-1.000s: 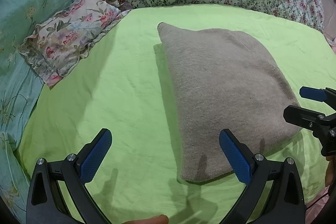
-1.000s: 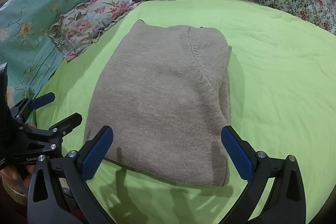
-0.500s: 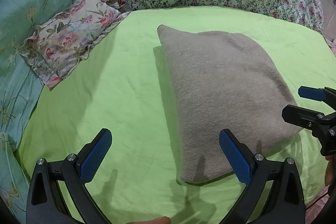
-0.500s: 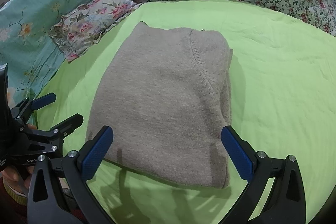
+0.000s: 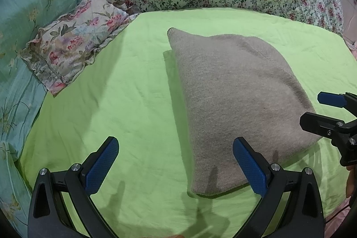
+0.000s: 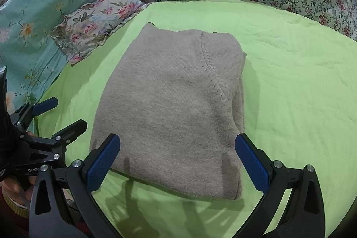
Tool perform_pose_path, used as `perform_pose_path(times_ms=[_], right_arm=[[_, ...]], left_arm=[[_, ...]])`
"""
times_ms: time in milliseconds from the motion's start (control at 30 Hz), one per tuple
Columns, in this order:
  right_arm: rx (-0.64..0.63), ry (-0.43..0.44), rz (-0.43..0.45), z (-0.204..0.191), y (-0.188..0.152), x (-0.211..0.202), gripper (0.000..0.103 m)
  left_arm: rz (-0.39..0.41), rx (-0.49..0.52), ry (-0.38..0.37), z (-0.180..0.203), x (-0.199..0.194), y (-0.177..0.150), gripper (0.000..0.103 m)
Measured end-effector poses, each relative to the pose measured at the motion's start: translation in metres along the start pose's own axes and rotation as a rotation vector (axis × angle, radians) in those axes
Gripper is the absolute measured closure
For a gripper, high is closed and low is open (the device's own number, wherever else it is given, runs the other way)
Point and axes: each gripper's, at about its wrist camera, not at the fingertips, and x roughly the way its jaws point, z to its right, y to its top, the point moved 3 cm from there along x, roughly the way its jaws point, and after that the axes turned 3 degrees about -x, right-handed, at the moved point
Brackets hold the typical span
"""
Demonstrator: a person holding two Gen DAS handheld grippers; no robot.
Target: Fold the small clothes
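Barely any change over last second: my left gripper and right gripper still hover spread wide, empty. Grey knit garment lies folded mid-bed on green sheet. Fold looks finished.

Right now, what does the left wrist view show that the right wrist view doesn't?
Only the left wrist view shows the sweater's smooth left folded edge, with the right tongs entering open at the frame's right. Only the right wrist view shows the curved seam and the stacked layers along the right edge, with the left tongs open at the left. Both share the folded grey sweater lying ungripped on the green sheet, and the floral pillow.
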Motion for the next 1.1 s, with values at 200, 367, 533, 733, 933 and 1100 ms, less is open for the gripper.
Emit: perform_pose_path(times_ms=[200,367,533,733,933,1100], right_arm=[[-0.003,-0.002,0.000,0.000,0.000,0.000,0.000],[0.000,-0.003,0.002,0.001,0.000,0.000,0.000],[-0.002,-0.004,0.002,0.002,0.000,-0.001,0.000],[-0.001,-0.003,0.007,0.006,0.001,-0.002,0.000],[-0.001,-0.004,0.011,0.011,0.002,-0.006,0.000],[0.000,-0.006,0.015,0.013,0.002,-0.008,0.000]], left_arm=[[0.000,-0.002,0.003,0.001,0.000,-0.001,0.001],[0.000,0.001,0.001,0.001,0.000,0.000,0.001],[0.001,0.006,0.002,0.004,-0.001,0.000,0.001],[0.006,0.015,-0.004,0.008,-0.004,0.000,0.001],[0.009,0.020,-0.006,0.011,-0.004,0.002,0.001],[0.009,0.028,-0.007,0.013,-0.005,0.003,0.001]])
